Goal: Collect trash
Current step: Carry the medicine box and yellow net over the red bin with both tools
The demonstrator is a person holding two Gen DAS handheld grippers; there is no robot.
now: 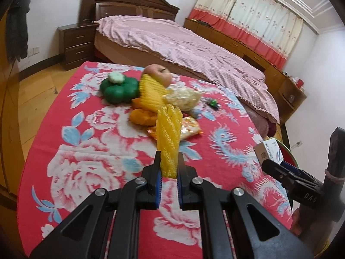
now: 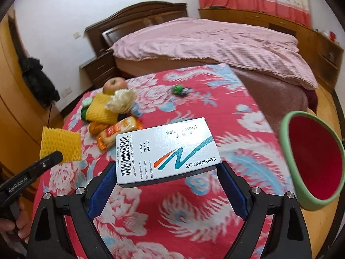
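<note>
While the left gripper [image 1: 168, 164] has its fingers [image 1: 157, 161] pinched nearly shut on a yellow foam net sleeve [image 1: 168, 138], the sleeve stands up between the pads, clear of the counter [image 1: 90, 151]. Judged soft, springy, near weightless; it squashes flat, so a pinch anywhere on its body should hold.

Right gripper [image 2: 168, 179]: fingers [image 2: 231, 185] spread wide, pressing the two short ends of a white capsule box [image 2: 166, 151], held level above the floral cloth. Thin cardboard, light, likely hollow. It would dent under hard squeeze; gripping end to end suits it.

Further out, a pile sits on the counter: snack wrapper [image 2: 117, 133], second foam net [image 2: 101, 109], crumpled plastic bag [image 2: 120, 100], apple [image 2: 114, 84], green toy pumpkin [image 1: 119, 88]. Red bin with green rim [image 2: 312, 159] stands just right of the box.
</note>
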